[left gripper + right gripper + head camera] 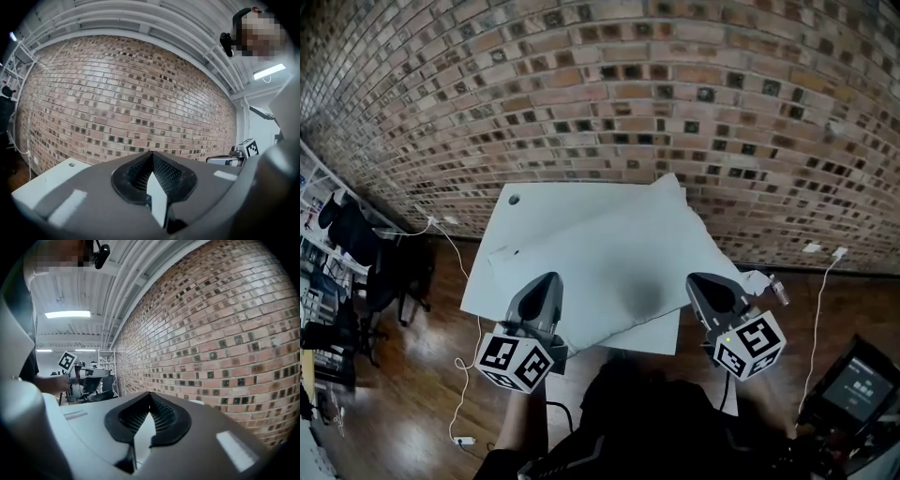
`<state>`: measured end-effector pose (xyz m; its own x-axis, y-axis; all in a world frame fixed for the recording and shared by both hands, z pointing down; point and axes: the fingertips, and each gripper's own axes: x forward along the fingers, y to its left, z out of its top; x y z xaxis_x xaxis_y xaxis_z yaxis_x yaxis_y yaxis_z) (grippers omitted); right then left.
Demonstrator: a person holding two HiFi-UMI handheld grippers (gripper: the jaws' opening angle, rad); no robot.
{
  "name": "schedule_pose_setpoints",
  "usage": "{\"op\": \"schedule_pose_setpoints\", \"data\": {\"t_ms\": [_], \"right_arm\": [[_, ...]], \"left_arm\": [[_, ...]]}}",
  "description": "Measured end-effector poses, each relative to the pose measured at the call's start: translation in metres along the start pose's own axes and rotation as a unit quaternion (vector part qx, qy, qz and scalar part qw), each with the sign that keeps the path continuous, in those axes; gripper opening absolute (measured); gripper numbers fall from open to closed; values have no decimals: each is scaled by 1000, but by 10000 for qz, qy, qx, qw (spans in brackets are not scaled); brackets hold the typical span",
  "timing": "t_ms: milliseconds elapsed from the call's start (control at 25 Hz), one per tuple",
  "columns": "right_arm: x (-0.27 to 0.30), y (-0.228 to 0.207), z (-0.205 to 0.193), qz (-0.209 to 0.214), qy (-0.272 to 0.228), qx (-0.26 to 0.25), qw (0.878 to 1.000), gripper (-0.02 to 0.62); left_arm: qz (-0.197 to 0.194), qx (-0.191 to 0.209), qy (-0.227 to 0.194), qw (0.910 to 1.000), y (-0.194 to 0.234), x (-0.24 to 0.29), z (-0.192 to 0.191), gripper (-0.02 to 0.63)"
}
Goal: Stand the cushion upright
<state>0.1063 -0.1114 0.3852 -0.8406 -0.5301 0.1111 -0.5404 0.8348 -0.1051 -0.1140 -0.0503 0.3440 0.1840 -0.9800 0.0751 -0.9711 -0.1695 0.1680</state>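
Observation:
A big white cushion lies slanted across the white table, and its near edge hangs past the table's front. My left gripper is shut on the cushion's near left edge. My right gripper is shut on the near right edge. In the left gripper view a white sliver of fabric sits pinched between the closed jaws of the left gripper, and the cushion bulges at the right. In the right gripper view the right gripper pinches white fabric the same way, with the cushion swelling at the left.
A brick wall stands right behind the table. Cables run over the wooden floor at the left and right. A dark chair and shelving are at the left. A device with a screen sits at the lower right.

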Motion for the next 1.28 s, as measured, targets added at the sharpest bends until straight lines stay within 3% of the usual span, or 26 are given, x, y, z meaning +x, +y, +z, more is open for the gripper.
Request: {"op": "schedule_pose_setpoints", "data": {"t_ms": [400,600,840,1040,1080,1120,1200,1280], "right_arm": [[31,-13,19,-385,-130,29,9992,6],[44,-1,20,-294,-169,-66,9994,6],[49,11,-18,-134,269,158,9994,6],[41,16,-64,-169,794,472,9956,88],[38,13,-70,-233,872,526,9945,103],[36,8,-75,-299,943,570,9935,117],[35,-8,-80,-415,1093,558,9916,156],[39,-30,-83,-551,1250,401,9898,191]], "left_arm": [[-257,281,-36,9993,36,30,35,3],[-481,246,142,9984,69,41,54,3],[-906,1183,904,9847,108,78,73,3],[-1070,1187,1885,9690,144,113,17,7],[-1084,1107,2103,9653,153,111,-1,121],[-1077,989,2287,9624,162,105,-17,178],[-874,627,2467,9631,188,87,-42,190],[-427,180,2468,9680,221,62,-58,192]]}}
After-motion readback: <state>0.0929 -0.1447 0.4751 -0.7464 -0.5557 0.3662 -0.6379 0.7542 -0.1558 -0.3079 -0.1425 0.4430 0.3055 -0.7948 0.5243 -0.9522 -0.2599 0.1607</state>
